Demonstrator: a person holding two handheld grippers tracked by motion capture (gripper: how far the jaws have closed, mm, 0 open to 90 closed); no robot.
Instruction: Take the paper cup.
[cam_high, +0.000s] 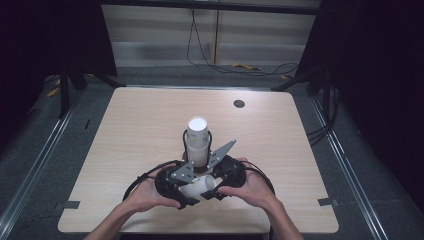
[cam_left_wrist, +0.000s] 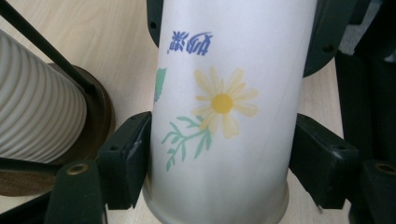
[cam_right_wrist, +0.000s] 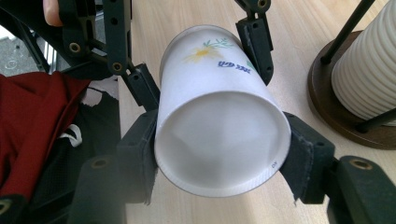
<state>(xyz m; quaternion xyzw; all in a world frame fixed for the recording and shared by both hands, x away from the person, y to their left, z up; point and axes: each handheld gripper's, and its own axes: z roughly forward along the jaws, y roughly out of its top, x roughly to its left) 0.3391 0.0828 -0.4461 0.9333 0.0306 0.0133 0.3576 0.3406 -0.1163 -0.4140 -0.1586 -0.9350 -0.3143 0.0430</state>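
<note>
A white paper cup (cam_high: 199, 188) printed with a yellow daisy lies on its side between my two grippers, just above the table's near part. In the right gripper view my right gripper (cam_right_wrist: 219, 154) is shut on the cup (cam_right_wrist: 219, 135), its pads pressing on the near end. My left gripper (cam_right_wrist: 201, 70) straddles the far end. Seen from the left gripper (cam_left_wrist: 223, 140), the cup (cam_left_wrist: 224, 112) sits between both pads, which stand close beside its sides without denting it. From above, the left gripper (cam_high: 190, 192) and the right gripper (cam_high: 212, 184) face each other.
A tall stack of ribbed white cups (cam_high: 197, 140) stands in a black-rod holder on a round brown base (cam_right_wrist: 336, 116) just behind the hands. A dark grommet hole (cam_high: 239, 104) lies far right. Red cloth (cam_right_wrist: 37, 116) hangs past the table's near edge.
</note>
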